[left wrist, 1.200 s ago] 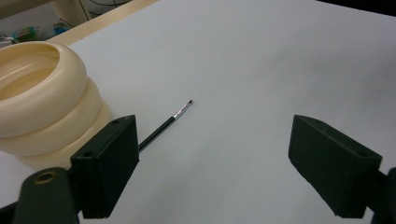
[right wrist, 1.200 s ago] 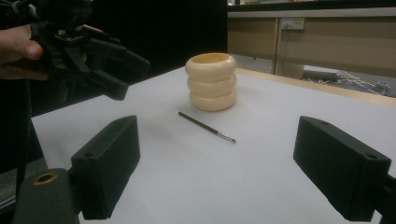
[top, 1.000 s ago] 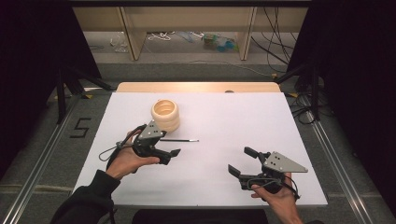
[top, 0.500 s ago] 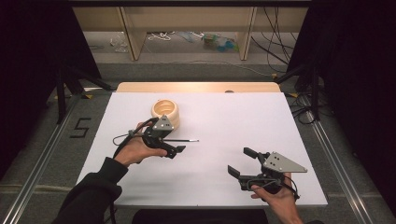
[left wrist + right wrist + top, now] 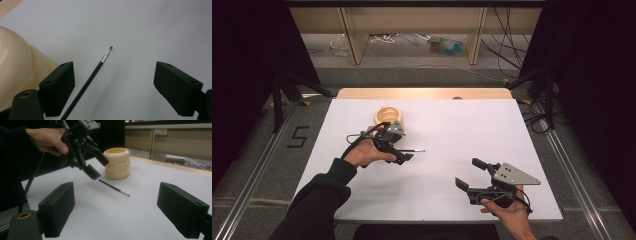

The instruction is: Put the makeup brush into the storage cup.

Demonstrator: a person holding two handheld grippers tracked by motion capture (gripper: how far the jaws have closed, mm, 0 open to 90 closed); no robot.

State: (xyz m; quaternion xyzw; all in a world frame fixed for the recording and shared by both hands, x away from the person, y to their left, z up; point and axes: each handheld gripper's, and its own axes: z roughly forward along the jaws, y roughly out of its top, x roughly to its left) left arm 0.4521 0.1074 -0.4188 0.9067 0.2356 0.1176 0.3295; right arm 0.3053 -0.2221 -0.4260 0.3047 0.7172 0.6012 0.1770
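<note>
Beside cream holder (image 5: 388,116), left gripper (image 5: 399,150) agape over thin brush (image 5: 96,69); right gripper (image 5: 469,174) agape, well apart.

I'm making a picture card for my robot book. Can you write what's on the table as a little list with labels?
table: white top
brush: thin black paintbrush with a silver collar, lying flat on the table
pot: cream ribbed ring-shaped pot, upright, beside the brush
left gripper: open, just above the brush handle, jaws either side of it
right gripper: open, holding nothing, near the table's front edge

Cream ribbed holder (image 5: 387,116), thin black brush (image 5: 412,150), white table (image 5: 472,130)
</note>
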